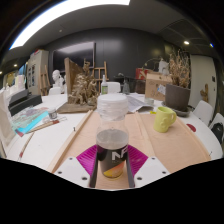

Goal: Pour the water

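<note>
Your tool is clenching a clear plastic bottle with a white cap between its pink pads, above the pale wooden worktop. Tilting early risks spilling short of the yellow-green mug beyond.

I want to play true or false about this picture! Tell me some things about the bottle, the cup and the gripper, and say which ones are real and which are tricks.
1. The bottle stands between the gripper fingers. True.
2. The bottle has a red cap. False: its cap is white.
3. A yellow-green mug sits on the table, off to one side of the bottle. True.
4. The mug is held by the gripper. False: it rests on the table, apart from the fingers.
5. The bottle is lying on its side. False: it is upright.
6. The bottle is see-through, with a dark label low down. True.
</note>
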Available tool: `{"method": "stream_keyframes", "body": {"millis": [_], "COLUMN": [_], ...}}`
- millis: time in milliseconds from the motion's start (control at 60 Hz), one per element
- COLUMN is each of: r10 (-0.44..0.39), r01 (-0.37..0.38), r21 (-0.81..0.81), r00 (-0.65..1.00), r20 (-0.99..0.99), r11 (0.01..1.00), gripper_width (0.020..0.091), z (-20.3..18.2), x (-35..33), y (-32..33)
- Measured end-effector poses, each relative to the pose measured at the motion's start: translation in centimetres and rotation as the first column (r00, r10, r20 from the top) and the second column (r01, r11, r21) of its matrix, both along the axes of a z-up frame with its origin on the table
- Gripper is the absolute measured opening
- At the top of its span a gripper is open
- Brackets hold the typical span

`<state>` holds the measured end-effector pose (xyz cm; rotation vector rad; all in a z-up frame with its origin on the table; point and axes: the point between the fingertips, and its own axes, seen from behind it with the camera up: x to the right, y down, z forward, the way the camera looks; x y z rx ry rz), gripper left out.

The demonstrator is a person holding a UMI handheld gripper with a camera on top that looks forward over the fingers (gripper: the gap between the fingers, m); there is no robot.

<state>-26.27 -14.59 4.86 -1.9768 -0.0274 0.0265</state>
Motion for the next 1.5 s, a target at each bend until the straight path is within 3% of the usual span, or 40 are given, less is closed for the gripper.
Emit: {"method": "stream_keyframes", "body": {"millis": [250,433,633,783,983,1200,1400,1500], "r10": [-0.002,0.002,-0.007,-0.031,-0.118,-0.215,-0.271,-0.288], "r01": [0.002,-0.002,0.053,0.14,0.18,0.103,0.043,0.039], "r21": [-0.022,0.019,0.128,0.088,-0.082,-0.247,-0.32,-0.334], "r00": [1.0,1.0,0.942,0.681,0.198,-0.252,-0.432,-0.42], "r20": [0.02,0.001,-0.335,-0.731,-0.973,-0.944,-0.86,-0.861], "r11": [1.0,1.0,0.99,0.986,0.98,0.964,0.947,0.942], "gripper_width": [0.0244,0.0244,0.0243,0.024,0.024,0.0242,0.024,0.0241], "z": [0.1,4.8,14.9,19.5,18.6,15.0,12.5,11.4], "x": [0.0,-0.5,1.1,4.0,7.9,9.1,9.8,9.7], "y": [0.2,2.9,9.0,13.5,17.9,20.5,21.1,21.3]}}
